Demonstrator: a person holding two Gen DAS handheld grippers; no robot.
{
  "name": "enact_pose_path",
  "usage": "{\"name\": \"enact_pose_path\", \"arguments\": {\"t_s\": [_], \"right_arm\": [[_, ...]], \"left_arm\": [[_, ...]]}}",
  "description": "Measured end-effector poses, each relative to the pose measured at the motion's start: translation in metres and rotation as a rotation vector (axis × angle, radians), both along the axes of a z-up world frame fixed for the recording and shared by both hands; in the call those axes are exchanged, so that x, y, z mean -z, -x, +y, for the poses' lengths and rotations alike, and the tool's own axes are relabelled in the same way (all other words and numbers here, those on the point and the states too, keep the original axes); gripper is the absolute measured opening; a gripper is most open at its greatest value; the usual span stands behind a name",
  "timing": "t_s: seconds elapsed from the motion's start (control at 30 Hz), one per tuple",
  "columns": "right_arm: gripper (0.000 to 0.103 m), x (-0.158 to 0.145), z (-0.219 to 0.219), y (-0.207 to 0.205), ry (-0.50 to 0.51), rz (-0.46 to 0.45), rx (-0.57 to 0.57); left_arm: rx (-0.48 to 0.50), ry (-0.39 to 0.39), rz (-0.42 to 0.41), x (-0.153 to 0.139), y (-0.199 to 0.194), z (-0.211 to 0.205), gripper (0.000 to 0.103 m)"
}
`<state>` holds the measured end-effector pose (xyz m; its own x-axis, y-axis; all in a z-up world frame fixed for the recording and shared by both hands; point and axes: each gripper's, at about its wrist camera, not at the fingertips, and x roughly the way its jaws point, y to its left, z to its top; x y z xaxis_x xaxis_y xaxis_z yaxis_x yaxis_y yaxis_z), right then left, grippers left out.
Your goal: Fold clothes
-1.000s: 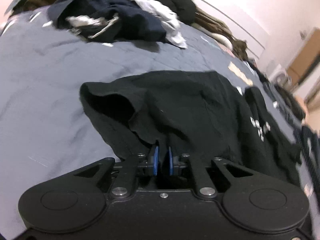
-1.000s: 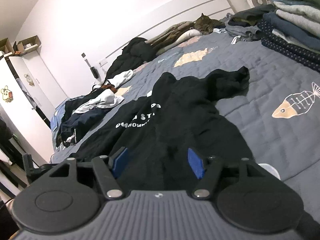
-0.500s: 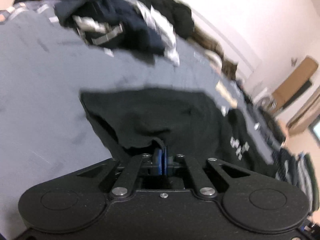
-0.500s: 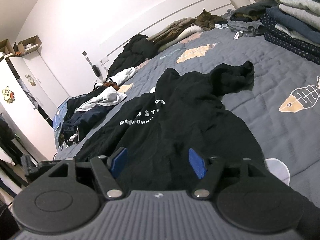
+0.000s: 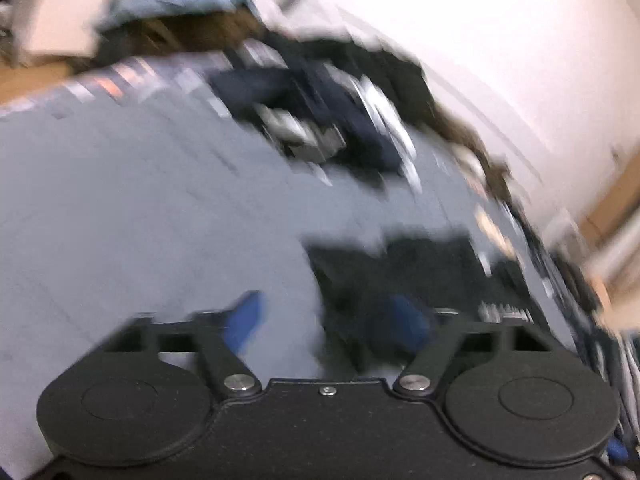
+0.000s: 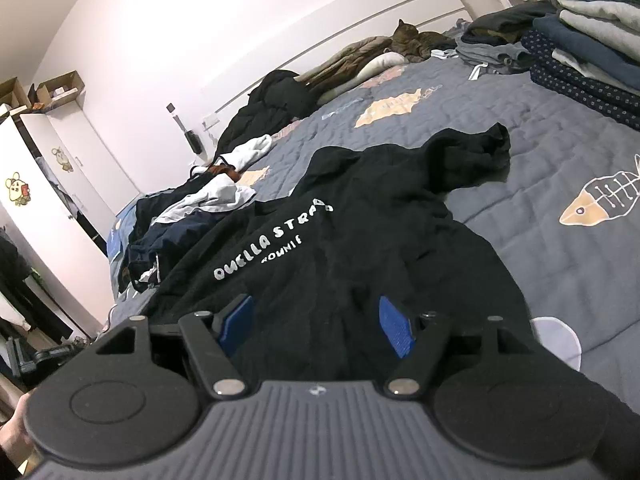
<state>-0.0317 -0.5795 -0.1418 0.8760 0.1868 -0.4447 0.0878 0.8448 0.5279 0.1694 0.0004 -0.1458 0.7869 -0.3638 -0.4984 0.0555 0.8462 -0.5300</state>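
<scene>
A black t-shirt (image 6: 380, 232) with white lettering lies crumpled on the grey bedspread (image 6: 560, 152). My right gripper (image 6: 316, 320) is open, its blue pads spread just above the shirt's near edge. In the blurred left wrist view my left gripper (image 5: 328, 320) is open and holds nothing. The black shirt (image 5: 420, 276) lies ahead and to its right, under the right pad.
A heap of unfolded dark and white clothes (image 6: 188, 216) lies at the left of the bed and also shows in the left wrist view (image 5: 320, 116). Folded stacks (image 6: 592, 36) stand at the right. A cat (image 6: 416, 36) lies by the headboard. A white wardrobe (image 6: 36, 184) stands left.
My left gripper was shut on the black shirt's edge; it has opened, let go and swung left and up. My right gripper stayed open and edged forward over the shirt.
</scene>
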Motion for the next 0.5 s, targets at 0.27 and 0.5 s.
{"name": "enact_pose_path", "arguments": {"t_s": [0.27, 0.5], "right_arm": [[0.069, 0.004, 0.008, -0.005, 0.023, 0.018, -0.024], [0.069, 0.007, 0.015, -0.008, 0.034, 0.028, -0.046]], "left_arm": [[0.082, 0.009, 0.111, 0.016, -0.075, -0.024, 0.077], [0.145, -0.060, 0.172, 0.034, -0.120, -0.057, 0.013]]}}
